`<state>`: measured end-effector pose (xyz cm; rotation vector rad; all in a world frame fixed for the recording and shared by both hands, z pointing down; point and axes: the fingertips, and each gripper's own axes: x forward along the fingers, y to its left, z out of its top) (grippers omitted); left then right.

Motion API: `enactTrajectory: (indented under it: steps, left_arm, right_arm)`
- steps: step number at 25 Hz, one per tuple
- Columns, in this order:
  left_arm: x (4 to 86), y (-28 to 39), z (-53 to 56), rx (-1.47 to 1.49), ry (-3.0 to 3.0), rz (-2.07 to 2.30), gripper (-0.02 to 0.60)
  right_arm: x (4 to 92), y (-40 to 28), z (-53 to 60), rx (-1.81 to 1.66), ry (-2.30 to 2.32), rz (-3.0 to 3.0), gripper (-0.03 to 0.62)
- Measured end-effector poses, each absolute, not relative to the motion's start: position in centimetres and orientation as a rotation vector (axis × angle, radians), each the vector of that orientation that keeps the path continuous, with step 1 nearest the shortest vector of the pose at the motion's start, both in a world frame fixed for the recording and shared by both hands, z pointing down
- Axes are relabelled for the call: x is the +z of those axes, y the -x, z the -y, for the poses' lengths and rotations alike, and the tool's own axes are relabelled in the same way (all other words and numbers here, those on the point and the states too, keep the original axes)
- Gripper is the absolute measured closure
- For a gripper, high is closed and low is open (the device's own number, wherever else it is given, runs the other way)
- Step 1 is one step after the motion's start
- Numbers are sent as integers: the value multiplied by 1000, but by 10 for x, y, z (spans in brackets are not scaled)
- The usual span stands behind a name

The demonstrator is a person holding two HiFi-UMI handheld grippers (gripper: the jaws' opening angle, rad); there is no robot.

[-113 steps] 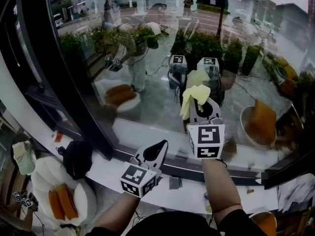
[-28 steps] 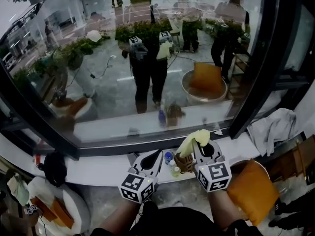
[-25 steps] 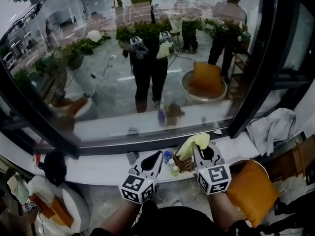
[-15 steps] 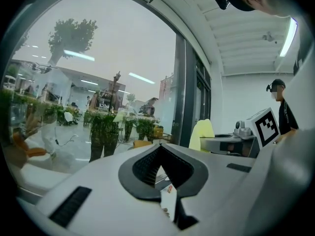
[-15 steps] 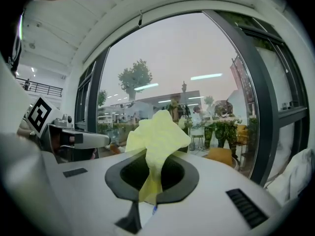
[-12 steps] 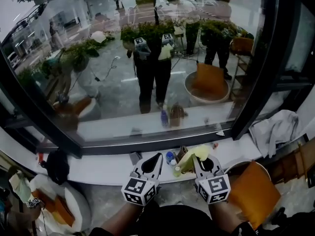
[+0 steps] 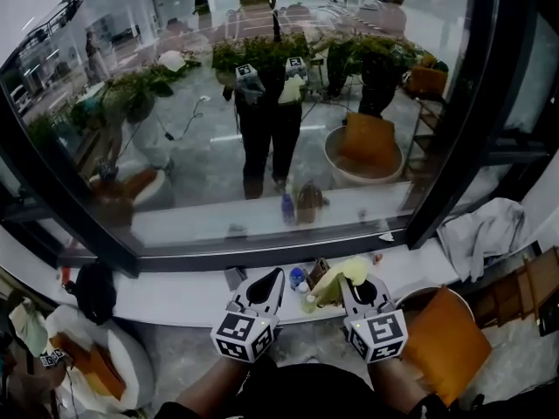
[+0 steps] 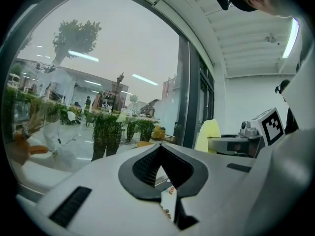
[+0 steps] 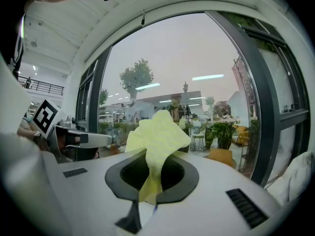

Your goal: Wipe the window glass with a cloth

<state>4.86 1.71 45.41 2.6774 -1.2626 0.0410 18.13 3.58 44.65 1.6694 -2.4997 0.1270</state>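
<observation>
Right claw (image 7: 353,278) pinches a crumpled pale-yellow cloth (image 9: 156,132), bunched upward; left claw (image 7: 275,275) closed, holding nothing.

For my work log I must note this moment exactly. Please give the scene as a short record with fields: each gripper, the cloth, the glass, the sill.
left gripper: jaws together, nothing held
right gripper: shut on the yellow cloth
cloth position: low, by the white sill, not on the window glass
on the sill: small bottles, seen between the two grippers
lower right: orange cushion
</observation>
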Motion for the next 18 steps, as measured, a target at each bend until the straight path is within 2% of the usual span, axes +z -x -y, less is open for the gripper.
enactTrajectory:
  steps: [18]
  left_arm:
    - [452, -57, -26, 67, -2709, 1236, 574]
  right_arm:
    - [450, -187, -45, 160, -1686, 2510, 551]
